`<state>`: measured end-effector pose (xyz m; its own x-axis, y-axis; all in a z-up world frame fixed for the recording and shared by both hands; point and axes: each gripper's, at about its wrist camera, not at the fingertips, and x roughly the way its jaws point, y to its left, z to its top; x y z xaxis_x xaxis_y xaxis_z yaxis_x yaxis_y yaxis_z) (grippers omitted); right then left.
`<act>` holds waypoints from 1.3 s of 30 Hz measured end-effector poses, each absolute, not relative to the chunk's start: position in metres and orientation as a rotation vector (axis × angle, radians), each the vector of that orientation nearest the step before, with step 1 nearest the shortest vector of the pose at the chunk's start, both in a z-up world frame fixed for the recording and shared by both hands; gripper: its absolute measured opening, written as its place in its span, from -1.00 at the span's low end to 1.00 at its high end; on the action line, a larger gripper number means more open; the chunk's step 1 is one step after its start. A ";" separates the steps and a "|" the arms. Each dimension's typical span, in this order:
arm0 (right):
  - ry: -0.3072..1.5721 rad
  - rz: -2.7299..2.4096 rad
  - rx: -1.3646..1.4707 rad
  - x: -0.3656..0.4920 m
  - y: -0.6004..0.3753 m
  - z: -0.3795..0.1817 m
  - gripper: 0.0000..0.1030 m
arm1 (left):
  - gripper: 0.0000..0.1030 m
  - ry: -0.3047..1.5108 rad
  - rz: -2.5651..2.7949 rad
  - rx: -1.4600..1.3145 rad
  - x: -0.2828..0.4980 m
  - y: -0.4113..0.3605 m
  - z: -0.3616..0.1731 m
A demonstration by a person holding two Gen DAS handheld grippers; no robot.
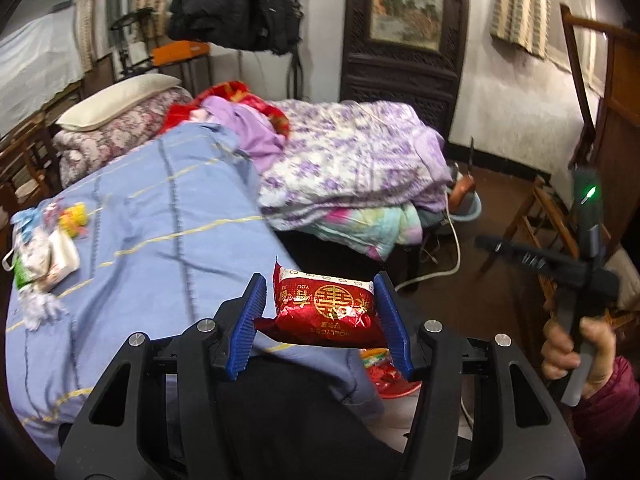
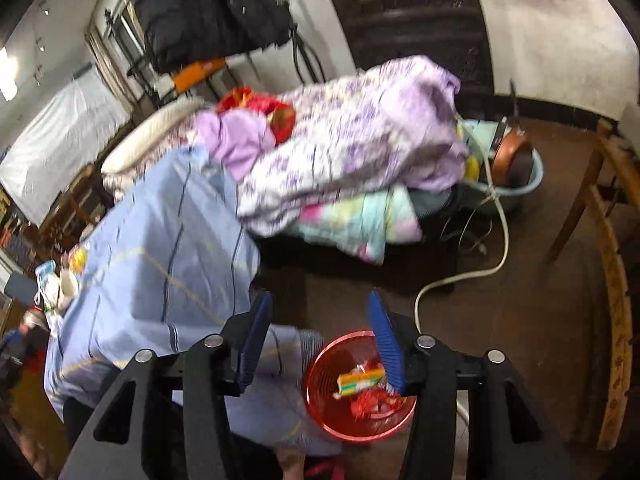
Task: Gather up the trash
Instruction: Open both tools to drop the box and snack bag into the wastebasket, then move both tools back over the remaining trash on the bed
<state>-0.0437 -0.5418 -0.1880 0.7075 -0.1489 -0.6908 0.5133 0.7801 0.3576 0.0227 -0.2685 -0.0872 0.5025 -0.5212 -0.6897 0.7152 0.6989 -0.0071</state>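
Observation:
My left gripper [image 1: 320,292] is shut on a red snack packet [image 1: 326,310] with gold print and holds it above the edge of the blue bedspread [image 1: 160,224]. A red trash basket [image 2: 332,420] stands on the floor by the bed, with wrappers [image 2: 360,382] in it; its rim shows below the packet in the left wrist view [image 1: 394,390]. My right gripper [image 2: 318,304] is open and empty, above the basket; it also shows at the right of the left wrist view [image 1: 484,242]. More trash [image 1: 44,256] lies on the bedspread at the far left.
Folded purple floral quilts [image 1: 352,160] are piled on the bed. A white cable [image 2: 460,276] runs over the brown floor. A blue basin with a pan [image 2: 516,176] stands behind. Wooden chairs [image 2: 612,240] stand at the right.

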 end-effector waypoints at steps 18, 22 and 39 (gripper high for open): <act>0.653 -0.464 0.657 -0.086 -0.591 -0.207 0.07 | 0.46 0.825 -0.917 0.469 0.011 -0.401 -0.133; 0.661 -0.460 0.639 -0.082 -0.586 -0.206 0.07 | 0.49 0.826 -0.892 0.443 0.018 -0.390 -0.126; 0.742 -0.371 0.356 -0.039 -0.490 -0.143 0.40 | 0.63 0.712 -0.732 0.254 0.031 -0.272 -0.070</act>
